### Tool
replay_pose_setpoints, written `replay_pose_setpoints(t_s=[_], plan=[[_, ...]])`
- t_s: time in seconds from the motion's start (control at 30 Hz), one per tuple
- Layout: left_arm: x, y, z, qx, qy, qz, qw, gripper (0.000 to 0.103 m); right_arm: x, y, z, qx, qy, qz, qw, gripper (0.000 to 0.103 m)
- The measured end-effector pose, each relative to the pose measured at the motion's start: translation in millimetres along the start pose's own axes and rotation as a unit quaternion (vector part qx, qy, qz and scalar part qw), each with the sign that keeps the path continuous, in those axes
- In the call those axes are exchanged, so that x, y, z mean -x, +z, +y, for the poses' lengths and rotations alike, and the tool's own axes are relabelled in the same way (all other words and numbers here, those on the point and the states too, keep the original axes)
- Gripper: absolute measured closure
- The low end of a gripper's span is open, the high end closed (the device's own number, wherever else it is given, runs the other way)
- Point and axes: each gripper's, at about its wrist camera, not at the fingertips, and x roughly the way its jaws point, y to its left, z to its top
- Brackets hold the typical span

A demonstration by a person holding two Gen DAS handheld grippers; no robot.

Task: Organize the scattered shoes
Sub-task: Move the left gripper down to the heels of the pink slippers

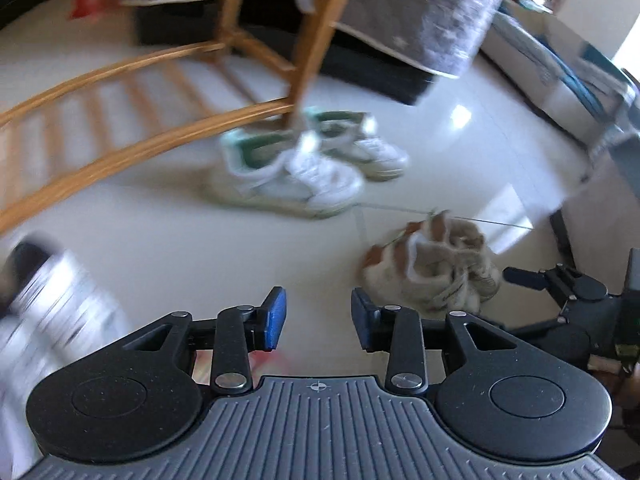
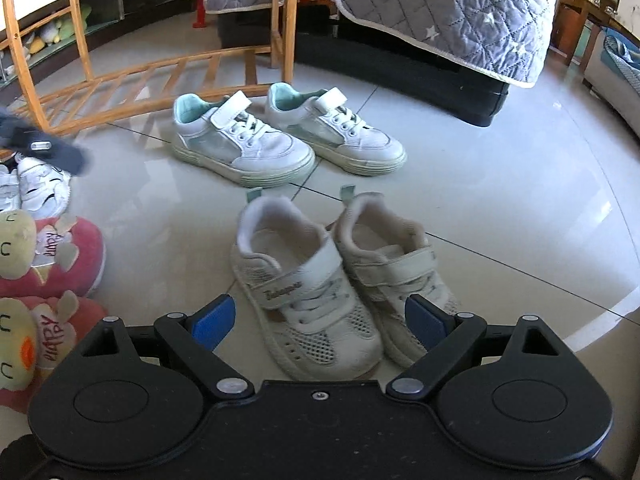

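Right gripper [image 2: 318, 326]: jaws apart, pads either side of the beige pair [image 2: 340, 284] without pressing it. The two beige shoes stand side by side, touching, toes toward the camera, on the tiled floor [image 2: 500, 208]. Left gripper [image 1: 318, 318]: jaws partly apart, nothing between them; the view is blurred. Red slippers [image 2: 44, 276] lie at the left. Beyond the beige pair, the white-and-green pair [image 2: 288, 136] stands together beside a wooden rack [image 2: 160, 76]. A grey quilt [image 2: 460, 12] hangs behind.
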Motion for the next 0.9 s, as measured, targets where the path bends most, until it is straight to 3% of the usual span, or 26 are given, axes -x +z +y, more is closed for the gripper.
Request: replay_pose_setpoints(t_s=[0.2, 0.33, 0.53, 0.73, 0.9], plan=[[43, -35, 23, 0.069, 0.037, 0.015, 0.9968, 0.065, 3, 1, 7, 0.012, 0.009, -0.004, 1.0, 0.009], [51, -56, 24, 0.008, 0.053, 0.041, 0.9977, 0.062, 6, 3, 8, 0.006, 0.014, -0.005, 1.0, 0.009], [38, -88, 36, -0.018, 0.056, 0.084, 0.9947, 0.056, 11, 2, 11, 0.011, 0.022, -0.008, 1.0, 0.009], [23, -103, 32, -0.09, 0.069, 0.08, 0.9903, 0.054, 17, 4, 22, 0.025, 0.041, -0.007, 0.999, 0.009], [8, -110, 27, -0.148, 0.074, 0.079, 0.983, 0.053, 24, 5, 53, 0.074, 0.089, -0.001, 0.993, 0.009]])
